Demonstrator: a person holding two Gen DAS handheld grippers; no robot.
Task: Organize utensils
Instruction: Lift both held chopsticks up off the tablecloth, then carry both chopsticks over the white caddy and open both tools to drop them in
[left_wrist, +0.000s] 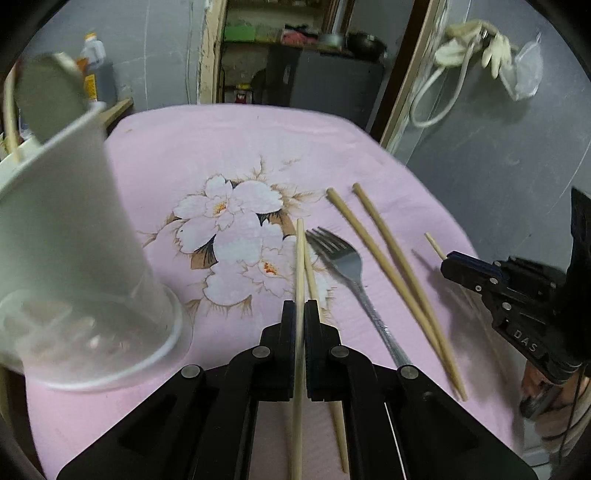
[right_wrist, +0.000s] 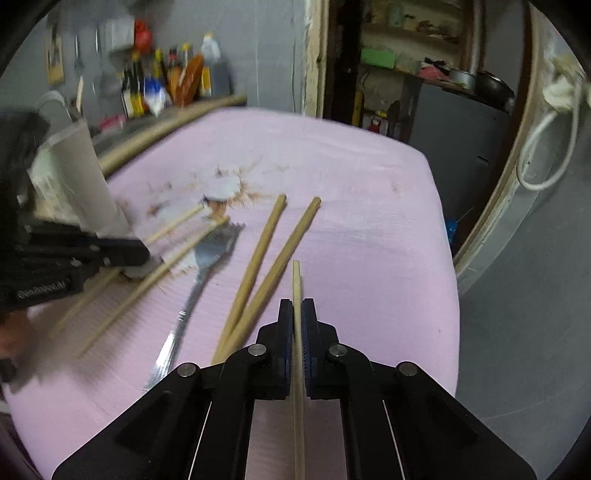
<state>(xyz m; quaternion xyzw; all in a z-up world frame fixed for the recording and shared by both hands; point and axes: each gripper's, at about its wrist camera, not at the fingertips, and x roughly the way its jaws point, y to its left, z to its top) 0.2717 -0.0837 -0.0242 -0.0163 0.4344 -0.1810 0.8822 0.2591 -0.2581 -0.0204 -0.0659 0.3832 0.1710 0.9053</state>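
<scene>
Both grippers (left_wrist: 300, 306) (right_wrist: 297, 306) angled down, each clamping a chopstick (left_wrist: 300, 251) (right_wrist: 296, 280)

The right tongs (right_wrist: 297, 306) pinch a pale chopstick (right_wrist: 296, 284) above the pink table (right_wrist: 369, 258). Just left lie two darker chopsticks (right_wrist: 266, 258) and a fork (right_wrist: 199, 273). Far left, the other tongs (right_wrist: 142, 254) clamp another chopstick (right_wrist: 177, 221) beside a white cup (right_wrist: 81, 173).

Left wrist view: cup (left_wrist: 85, 236) stands far left on the cloth (left_wrist: 221, 147), chopstick (left_wrist: 10, 114) and spoon (left_wrist: 48, 96) in it. Right of cup, loose chopstick (left_wrist: 314, 284) on cloth, then fork (left_wrist: 343, 266), then pair of chopsticks (left_wrist: 391, 280) crossing at near ends. Left gripper (left_wrist: 300, 306) pinches one chopstick (left_wrist: 299, 258). Right gripper (left_wrist: 448, 258), far right, pinches another chopstick (left_wrist: 434, 245).
</scene>
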